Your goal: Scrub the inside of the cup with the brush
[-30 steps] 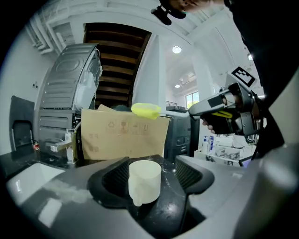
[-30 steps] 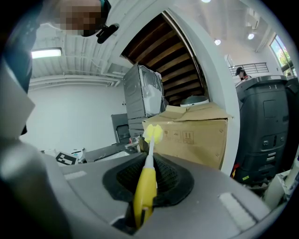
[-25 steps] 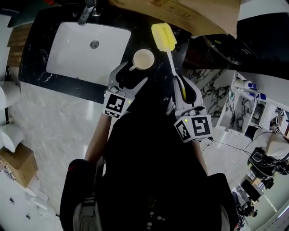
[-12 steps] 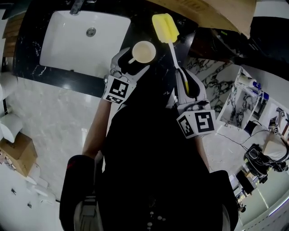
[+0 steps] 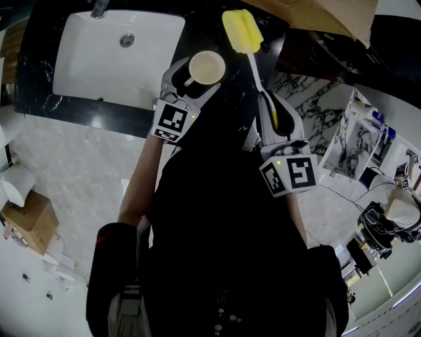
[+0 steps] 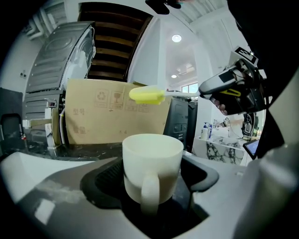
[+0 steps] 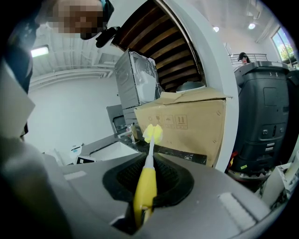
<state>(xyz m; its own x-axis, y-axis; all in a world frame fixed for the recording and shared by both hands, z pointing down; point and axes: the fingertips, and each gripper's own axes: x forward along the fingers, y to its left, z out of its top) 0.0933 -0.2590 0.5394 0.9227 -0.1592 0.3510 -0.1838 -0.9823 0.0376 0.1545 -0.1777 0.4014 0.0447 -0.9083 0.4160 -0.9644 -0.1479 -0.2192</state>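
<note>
A cream cup (image 5: pixel 206 68) stands upright on the black counter (image 5: pixel 148 118) just right of the sink. In the left gripper view the cup (image 6: pixel 152 168) sits between the jaws, handle turned toward the camera. My left gripper (image 5: pixel 196 79) has just been opening its jaws; they stand wide on either side of the cup and I see no squeeze on it. My right gripper (image 5: pixel 270 108) is shut on the yellow handle of the brush (image 7: pixel 145 184). The brush's yellow sponge head (image 5: pixel 241 31) points away, up and right of the cup, apart from it.
A white sink (image 5: pixel 79 59) with a drain lies left of the cup. A brown cardboard box (image 5: pixel 316 16) stands behind the counter. Marble-pattern white floor lies in front of the counter, and shelves with small items are at the right.
My left gripper has moved forward, so the cup that was at its fingertips now sits between the jaws. The right gripper has sunk slightly, still gripping the brush.
</note>
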